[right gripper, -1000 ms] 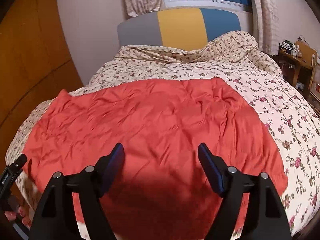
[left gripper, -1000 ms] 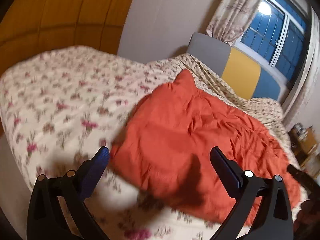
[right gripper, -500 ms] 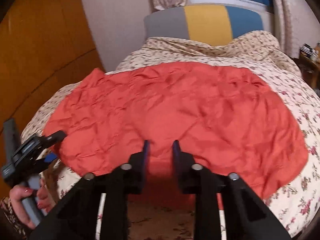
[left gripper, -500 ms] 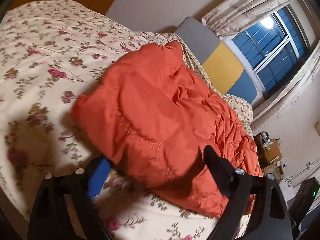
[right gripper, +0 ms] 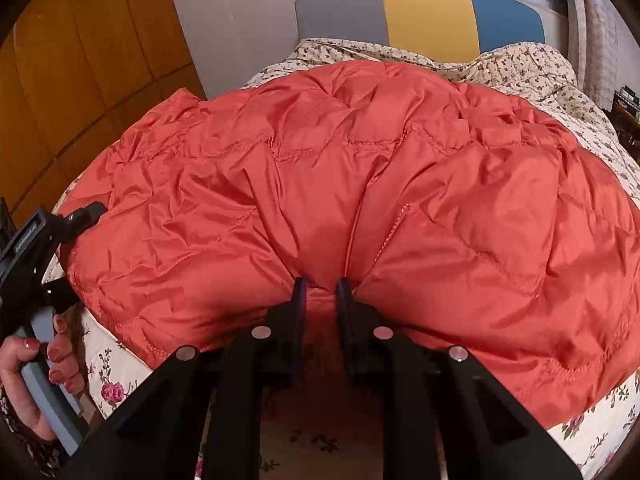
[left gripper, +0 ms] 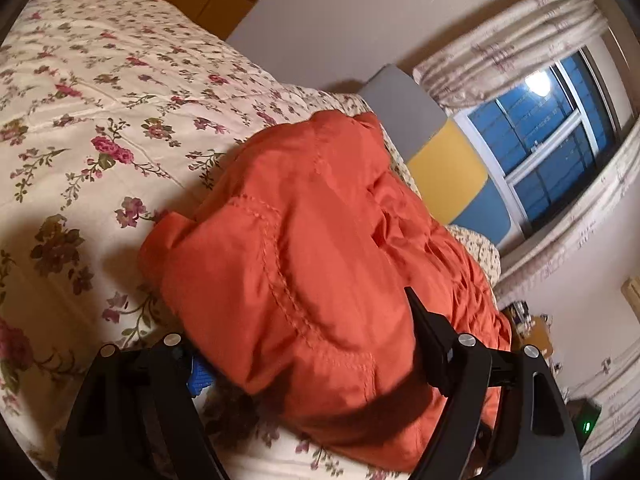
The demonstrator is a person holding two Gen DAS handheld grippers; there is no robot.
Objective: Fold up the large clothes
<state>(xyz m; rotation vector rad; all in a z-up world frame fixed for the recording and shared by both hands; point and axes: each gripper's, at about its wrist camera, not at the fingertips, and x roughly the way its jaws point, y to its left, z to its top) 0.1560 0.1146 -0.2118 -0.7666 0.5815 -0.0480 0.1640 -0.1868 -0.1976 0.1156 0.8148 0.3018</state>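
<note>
A puffy orange quilted jacket (right gripper: 420, 184) lies spread across the flowered bedspread (left gripper: 80, 100). My right gripper (right gripper: 321, 286) is shut on a pinch of its near hem, and the fabric puckers around the fingers. My left gripper (left gripper: 300, 328) straddles the jacket's thick left corner (left gripper: 280, 264). Its jaws are closing, with padding filling the gap from finger to finger. One blue pad (left gripper: 198, 376) sits under the fabric and the other finger (left gripper: 424, 332) presses its top. In the right wrist view the left gripper (right gripper: 80, 252) brackets that edge, held by a person's hand (right gripper: 36, 364).
A grey, yellow and blue headboard (right gripper: 424, 12) stands at the bed's far end below a dark window (left gripper: 548, 140) with curtains. A wooden wardrobe (right gripper: 80, 60) lines the left side. A cluttered bedside stand (left gripper: 536, 332) sits to the right. Bare bedspread lies left of the jacket.
Both grippers sank to the jacket. The right one went from wide open to shut on the hem. The left rolled, and its jaws narrowed around the jacket's corner.
</note>
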